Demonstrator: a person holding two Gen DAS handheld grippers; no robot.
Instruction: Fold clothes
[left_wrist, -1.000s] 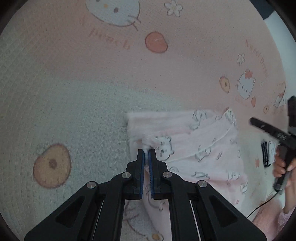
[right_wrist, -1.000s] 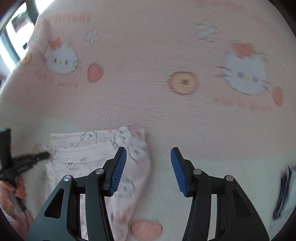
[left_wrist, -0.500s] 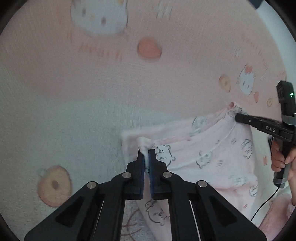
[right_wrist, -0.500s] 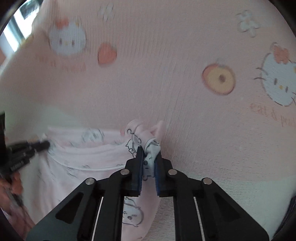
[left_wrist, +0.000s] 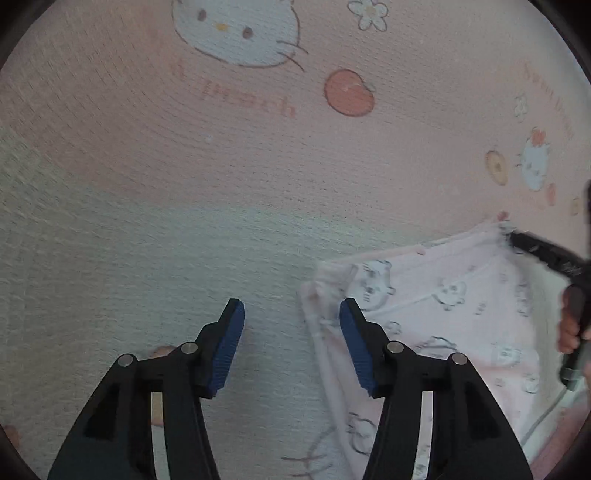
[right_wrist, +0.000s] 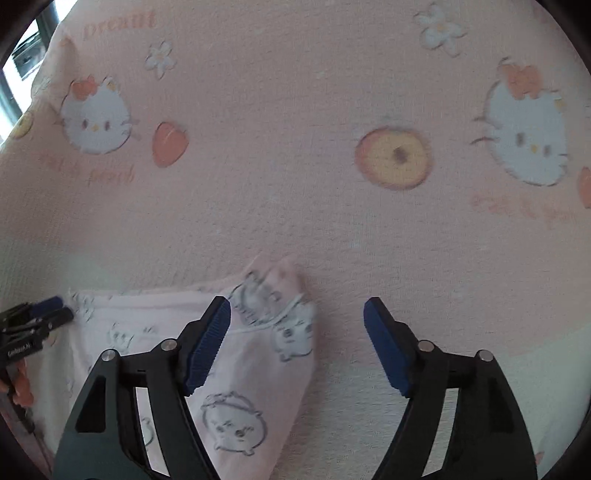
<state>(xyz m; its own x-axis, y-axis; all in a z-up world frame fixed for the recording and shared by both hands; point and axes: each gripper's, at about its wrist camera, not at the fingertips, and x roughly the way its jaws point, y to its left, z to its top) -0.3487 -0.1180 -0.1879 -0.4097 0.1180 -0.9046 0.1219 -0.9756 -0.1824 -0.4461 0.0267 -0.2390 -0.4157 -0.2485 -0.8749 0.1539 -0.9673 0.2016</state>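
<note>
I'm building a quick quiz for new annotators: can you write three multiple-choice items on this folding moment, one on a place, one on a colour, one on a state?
1. In the left wrist view, where does the pink garment lie relative to the left gripper?
A. To its right
B. To its left
C. Hanging above it

2. What colour are the pads on the right gripper?
A. Red
B. Blue
C. Yellow

3. What do the left gripper's jaws hold?
A. A garment corner
B. A cable
C. Nothing

Answers:
1 A: the garment spreads rightward from the right-hand jaw across the printed bedsheet.
2 B: ribbed blue strips line both jaws.
3 C: the jaws are opening, with only bare sheet between them.
</note>
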